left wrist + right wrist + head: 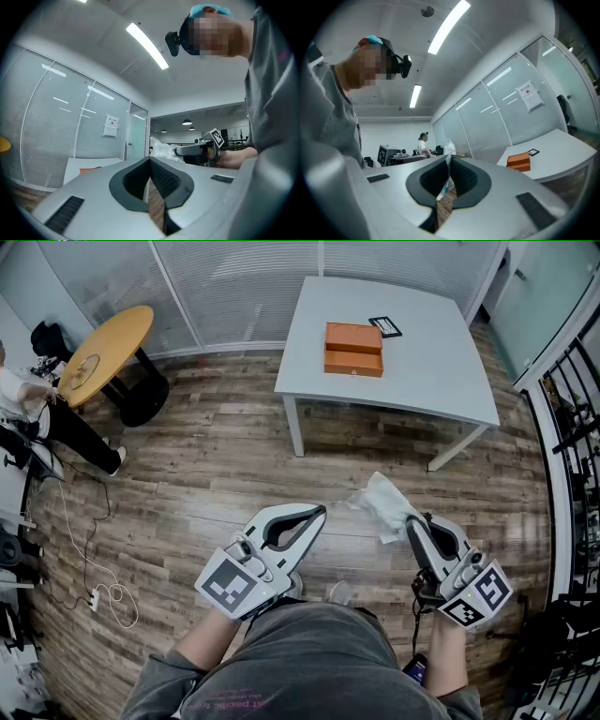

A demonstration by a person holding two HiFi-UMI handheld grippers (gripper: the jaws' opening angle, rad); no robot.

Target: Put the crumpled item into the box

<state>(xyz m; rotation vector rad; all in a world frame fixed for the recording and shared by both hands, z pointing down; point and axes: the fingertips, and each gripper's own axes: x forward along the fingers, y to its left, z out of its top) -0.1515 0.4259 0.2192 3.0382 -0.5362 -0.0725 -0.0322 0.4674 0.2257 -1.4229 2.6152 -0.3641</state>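
Paper sits pinched in your right gripper above the floor, well short of the surface; the box lies near its far edge. Your left gripper is clenched on nothing. In the right gripper view, the jaws clamp the paper.

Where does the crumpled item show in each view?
Head view: item lower centre-right, at the right gripper tip.
Left gripper view: item centre, small, beyond the jaw tips.
Right gripper view: item centre, pinched between the jaws.
Shared landmark: the orange box on the white table.
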